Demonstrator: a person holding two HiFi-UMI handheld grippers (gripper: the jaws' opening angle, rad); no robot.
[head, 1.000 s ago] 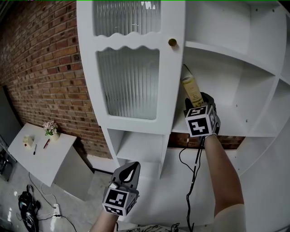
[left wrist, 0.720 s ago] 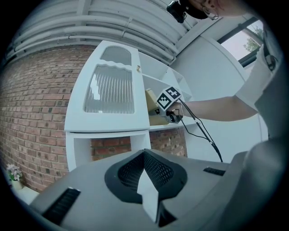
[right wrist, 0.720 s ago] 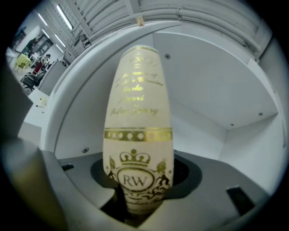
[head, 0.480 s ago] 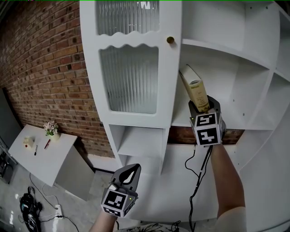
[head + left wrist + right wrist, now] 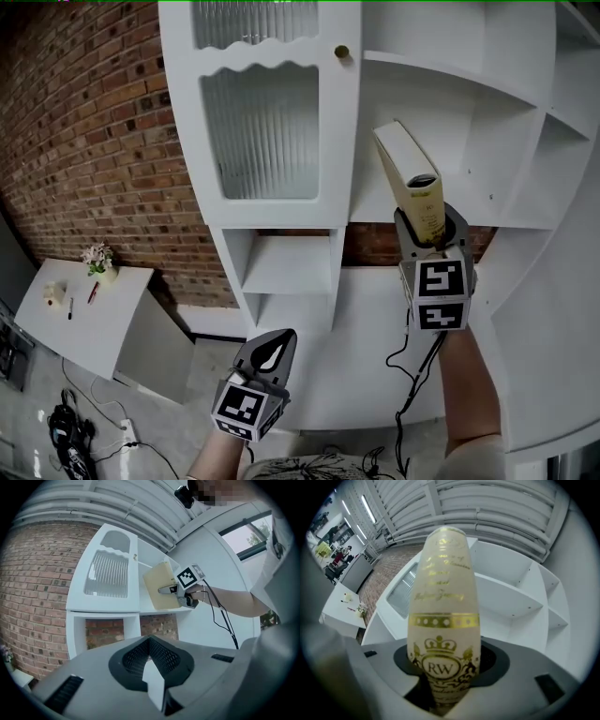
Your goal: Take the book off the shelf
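A cream book (image 5: pixel 413 183) with gold print on its spine stands upright in my right gripper (image 5: pixel 429 226), which is shut on its lower end. The book is out in front of the white shelf unit (image 5: pixel 469 112), apart from the shelf board. In the right gripper view the spine (image 5: pixel 443 620) fills the space between the jaws. The left gripper view shows the book (image 5: pixel 158 585) and the right gripper (image 5: pixel 174 590) from the side. My left gripper (image 5: pixel 270 349) hangs low in front of the cabinet, shut and holding nothing; its jaws (image 5: pixel 151 660) meet at their tips.
Left of the open shelves is a cabinet door with ribbed glass (image 5: pixel 262 131) and a brass knob (image 5: pixel 342 52). A brick wall (image 5: pixel 84 141) runs behind. At the lower left, a white table (image 5: pixel 56 323) holds a small flower pot (image 5: pixel 97 260); cables (image 5: pixel 70 431) lie on the floor.
My right gripper has drawn the book out of the shelf compartment, toward me and slightly right. The left gripper has stayed about where it was.
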